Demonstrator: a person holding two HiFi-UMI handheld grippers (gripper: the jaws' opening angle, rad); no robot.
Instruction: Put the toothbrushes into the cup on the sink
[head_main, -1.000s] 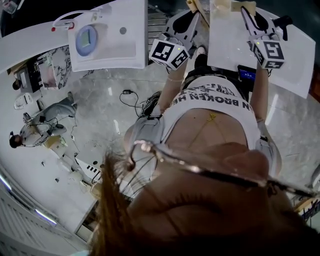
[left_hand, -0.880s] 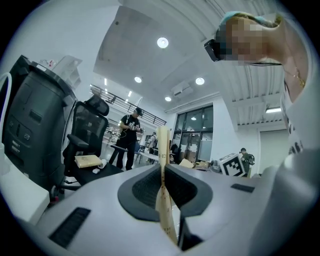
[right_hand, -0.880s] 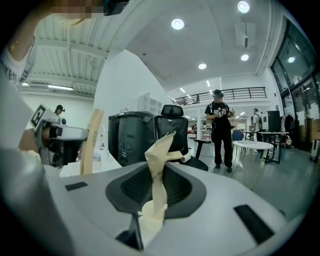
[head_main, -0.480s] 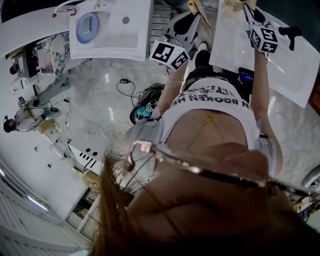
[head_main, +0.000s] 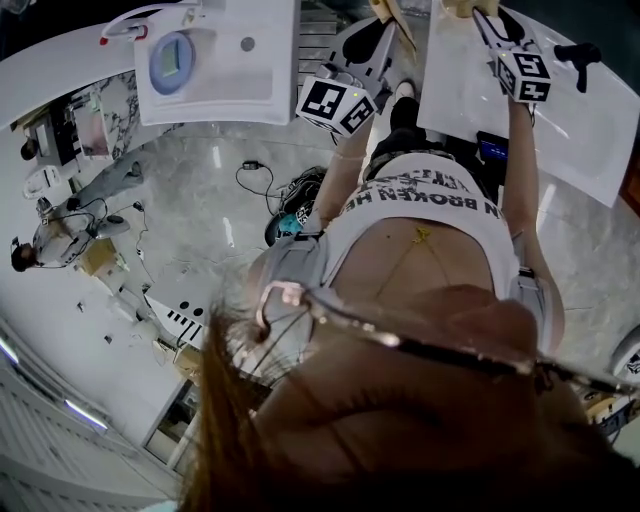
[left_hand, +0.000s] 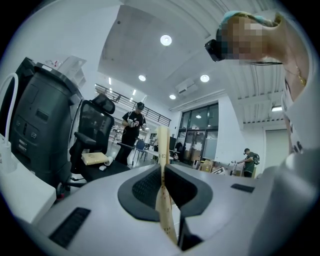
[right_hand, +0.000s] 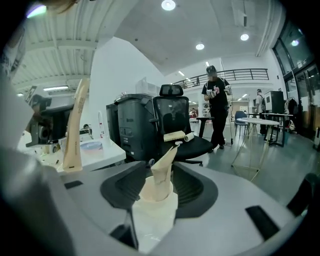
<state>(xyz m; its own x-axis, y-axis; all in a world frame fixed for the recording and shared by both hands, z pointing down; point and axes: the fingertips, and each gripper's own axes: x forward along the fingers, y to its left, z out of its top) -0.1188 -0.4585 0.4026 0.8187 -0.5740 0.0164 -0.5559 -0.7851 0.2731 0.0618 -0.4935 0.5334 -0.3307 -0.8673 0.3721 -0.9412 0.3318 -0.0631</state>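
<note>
Opening up, the right gripper (right_hand: 160, 175) had its jaws spreading, pads clear of the white cup (right_hand: 150, 220) that sat between them. Second toothbrush (right_hand: 167, 157) stood tilted inside that cup. Left gripper (left_hand: 163, 170) was clamped tight on a beige toothbrush (left_hand: 163, 210), upright, poking out past the jaw tips. Head view put the right gripper over the white counter (head_main: 580, 130).
</note>
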